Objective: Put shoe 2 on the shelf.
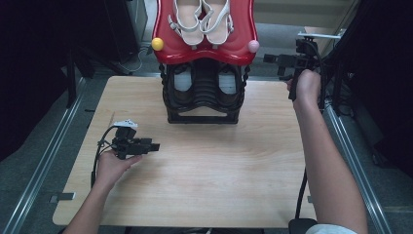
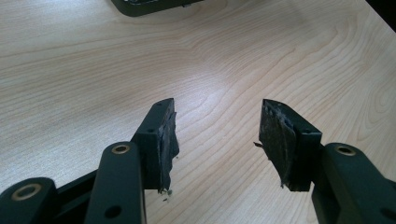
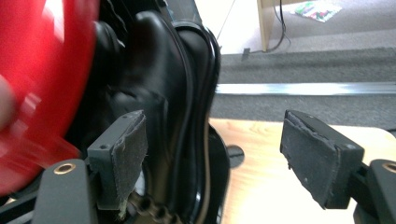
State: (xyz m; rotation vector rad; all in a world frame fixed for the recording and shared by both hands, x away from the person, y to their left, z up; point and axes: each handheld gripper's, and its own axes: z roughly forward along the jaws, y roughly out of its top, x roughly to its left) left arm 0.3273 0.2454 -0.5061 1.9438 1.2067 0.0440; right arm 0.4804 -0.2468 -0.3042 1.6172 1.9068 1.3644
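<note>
High view shows us our left hand-held gripper [image 1: 155, 146] wide open over the table [image 1: 204, 185] — empty. Our right hand-held gripper [image 1: 267, 58] gapes beside the red shoe rack [image 1: 204, 51] — gripping nothing.

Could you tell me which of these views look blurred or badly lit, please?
Right gripper view: the red shelf is smeared by motion blur. Left gripper view: sharp, with soft glare on the table. High view: surroundings fall into darkness, the white sandals brightly lit.

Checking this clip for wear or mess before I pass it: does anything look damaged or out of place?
Yes, the rubber pads of the left claw look worn: their edges are torn and frayed, with loose shreds hanging. The white sandals sit neatly paired on the red shoe rack, and the wooden table shows no spill.
</note>
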